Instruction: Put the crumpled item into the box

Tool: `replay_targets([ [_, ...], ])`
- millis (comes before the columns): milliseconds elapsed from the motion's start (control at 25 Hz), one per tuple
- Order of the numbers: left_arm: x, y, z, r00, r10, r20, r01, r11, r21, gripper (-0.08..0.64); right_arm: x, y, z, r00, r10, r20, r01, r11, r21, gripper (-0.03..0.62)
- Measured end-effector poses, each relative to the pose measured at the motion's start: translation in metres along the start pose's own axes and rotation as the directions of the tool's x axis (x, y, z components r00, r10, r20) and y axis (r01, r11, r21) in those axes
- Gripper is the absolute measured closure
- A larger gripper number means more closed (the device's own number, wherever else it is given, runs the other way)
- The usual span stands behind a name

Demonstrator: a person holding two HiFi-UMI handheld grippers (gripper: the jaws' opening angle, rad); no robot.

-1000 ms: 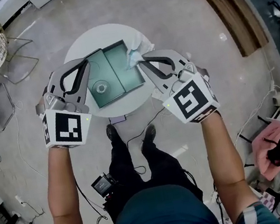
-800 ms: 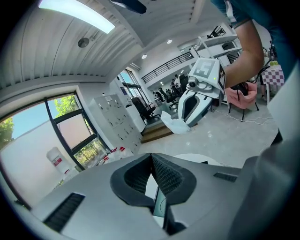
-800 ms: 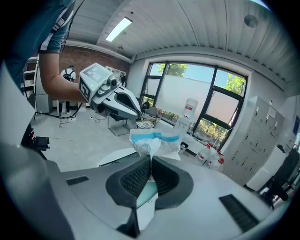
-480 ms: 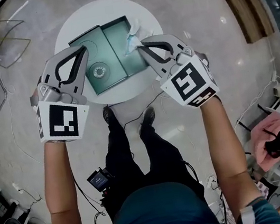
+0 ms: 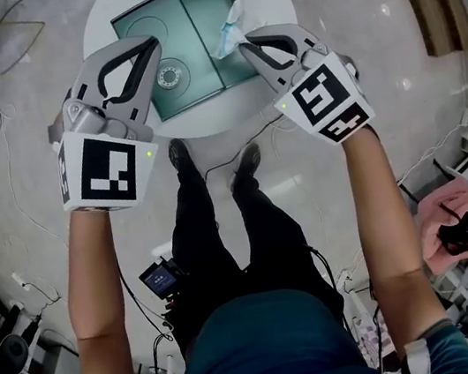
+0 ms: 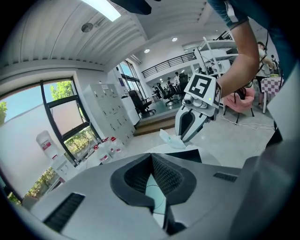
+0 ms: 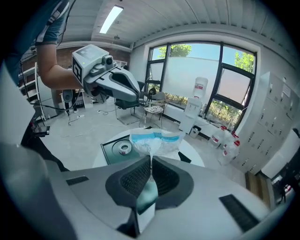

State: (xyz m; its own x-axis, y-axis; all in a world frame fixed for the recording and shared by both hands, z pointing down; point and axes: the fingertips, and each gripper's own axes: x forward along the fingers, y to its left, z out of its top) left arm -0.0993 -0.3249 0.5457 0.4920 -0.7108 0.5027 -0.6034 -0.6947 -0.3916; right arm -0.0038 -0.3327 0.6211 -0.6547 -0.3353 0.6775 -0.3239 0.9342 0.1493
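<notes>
Right gripper (image 5: 246,41) pinching the crumpled item (image 5: 229,34) over the right edge of the box (image 5: 211,6).
My left gripper (image 5: 153,45), closed and empty, hides the box's near-left corner; the table (image 5: 274,4) is cut off at its far rim.

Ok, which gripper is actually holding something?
The right gripper: its jaws pinch the white-and-blue crumpled item. The left gripper is shut with nothing between its jaws.

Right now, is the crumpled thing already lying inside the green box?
No: the crumpled item is pinched in the shut right claw, held up rather than resting in the box.
</notes>
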Motion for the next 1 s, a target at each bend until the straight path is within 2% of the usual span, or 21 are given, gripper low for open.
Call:
replay_targets([
  [520, 0.012, -0.01, -0.033, 1.0, -0.02, -0.013, 0.02, 0.999, -0.029, 0.541, 0.045, 0.013, -0.041, 0.994, 0.044, -0.105, -0.046, 0.999, -0.016, 0.551],
  [1000, 0.003, -0.004, -0.025, 1.0, -0.013, -0.01, 0.013, 1.0, -0.023, 0.541, 0.048, 0.017, -0.04, 0.988, 0.061, -0.142, -0.063, 0.998, -0.005, 0.549],
])
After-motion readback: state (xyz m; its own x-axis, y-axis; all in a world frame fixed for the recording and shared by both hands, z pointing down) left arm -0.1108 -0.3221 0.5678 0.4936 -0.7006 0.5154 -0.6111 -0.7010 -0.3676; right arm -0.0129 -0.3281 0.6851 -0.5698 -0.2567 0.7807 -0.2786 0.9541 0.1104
